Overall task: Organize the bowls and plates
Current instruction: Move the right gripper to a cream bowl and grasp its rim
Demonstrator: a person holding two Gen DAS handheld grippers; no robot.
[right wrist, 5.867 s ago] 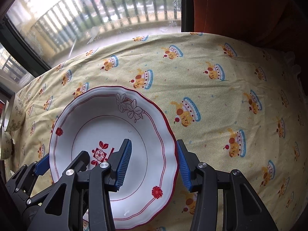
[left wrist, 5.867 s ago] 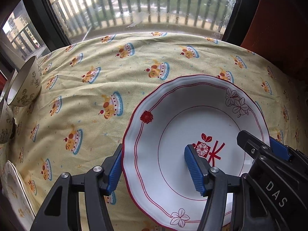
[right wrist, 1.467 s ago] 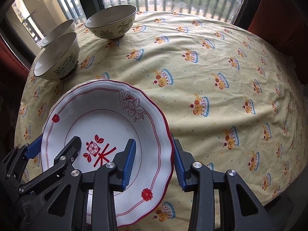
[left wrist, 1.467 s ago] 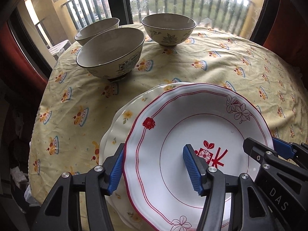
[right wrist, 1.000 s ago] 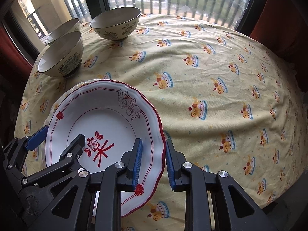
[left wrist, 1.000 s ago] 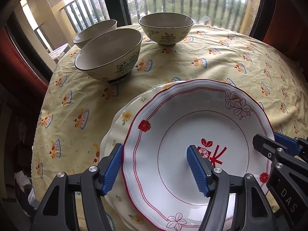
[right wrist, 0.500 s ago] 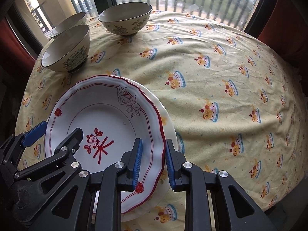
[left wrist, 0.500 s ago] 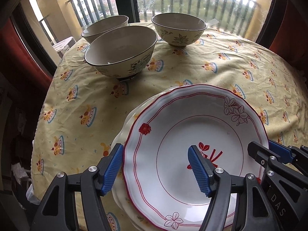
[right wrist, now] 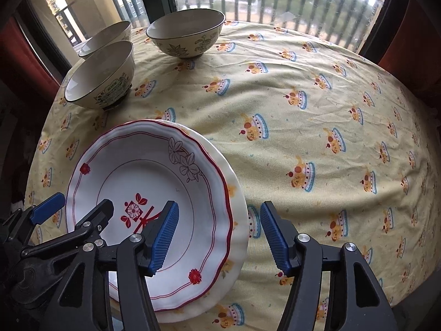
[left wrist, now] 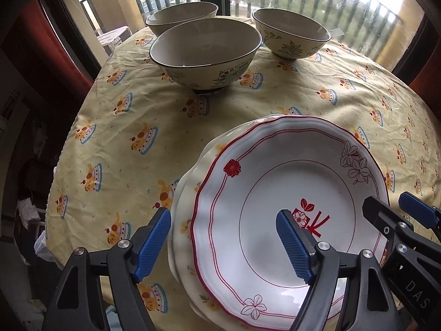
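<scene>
At the far left of the table the three bowls stand together on the yellow tablecloth [left wrist: 226, 115]: the nearest bowl [left wrist: 205, 52] in front, a second bowl [left wrist: 182, 18] behind it toward the window, and a third bowl [left wrist: 291, 37] to their right, set a little apart. The left wrist view shows the first two so close that they overlap; the right wrist view shows them from the side, nearly touching rim to rim. Nearer the cameras, the red-rimmed plate [left wrist: 289, 201] lies on top of a cream plate with yellow flowers [left wrist: 184, 215], and both rest flat near the table's front edge. The left wrist view shows the cream plate's rim showing out on the left side only; the right wrist view shows its right and front rim, which the other view cuts off. The left gripper [left wrist: 223, 242] straddles the left rim of both plates, its jaws opening, the pads clear of the rims. The right gripper [right wrist: 217, 234] straddles the right rim in the same way, its jaws also opening, with gaps on both sides of the stack. To the right the tablecloth runs on, seen widely only from the right wrist.
</scene>
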